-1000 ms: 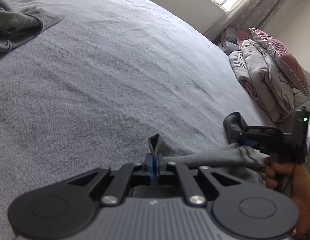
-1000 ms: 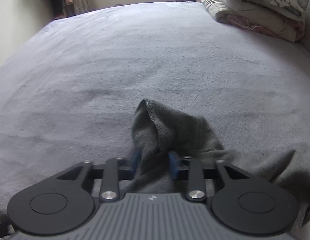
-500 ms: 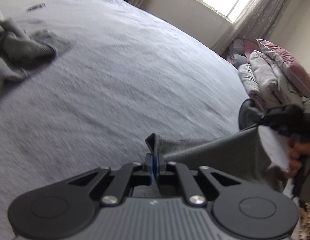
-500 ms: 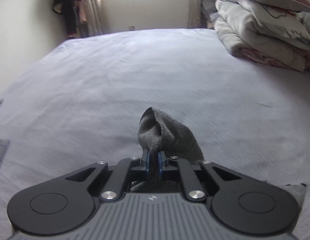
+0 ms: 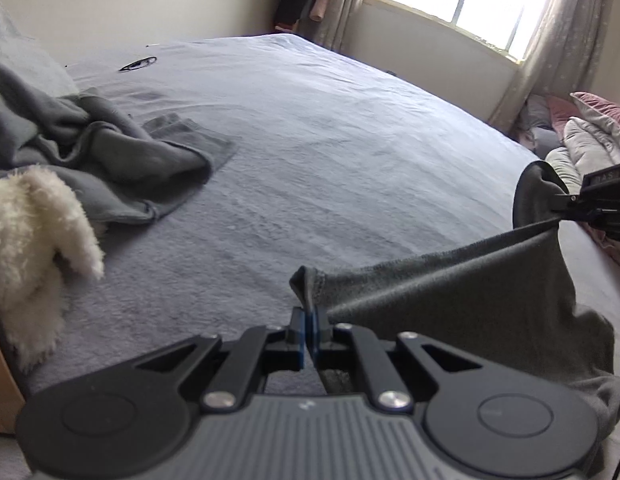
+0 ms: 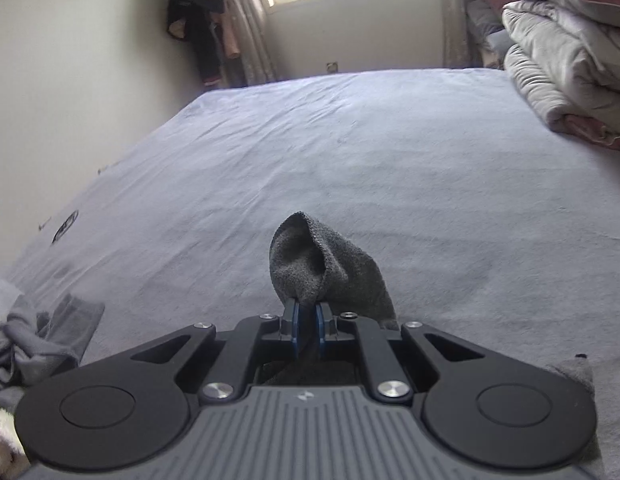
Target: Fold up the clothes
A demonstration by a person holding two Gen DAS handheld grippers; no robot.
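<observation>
So most of both views is taken up by the bed [image 5: 349, 152], a big pale grey-lilac sheet that's been left bare through the middle, which looks like the spot meant for laying the piece out flat. A stack of folded bedding [image 6: 569, 64] is parked at the far right by the window, and a heap of grey clothes [image 5: 102, 160] with something white and fluffy [image 5: 34, 240] is pushed off to the near left, probably the pile waiting its turn. The thing being worked on is the dark grey garment [image 5: 449, 304], which is held up off the sheet at the near right and stretched between the two tools; its top edge is pulled into a taut line while the rest hangs slack and drapes down to the bed at the lower right. It's a soft, fuzzy knit, matte, with a stitched hem visible at the pinched corner. The left gripper [image 5: 308, 336] is clamped right down on one corner, pads nearly meeting with only a thin layer caught. The right gripper [image 6: 308, 320] has just been closing and is pinched on the other corner, with a bunched-up nub of fabric poking out past the blue pads [image 6: 295, 320]. Two corners held apart like that is presumably done so the cloth can be spread square before a fold
</observation>
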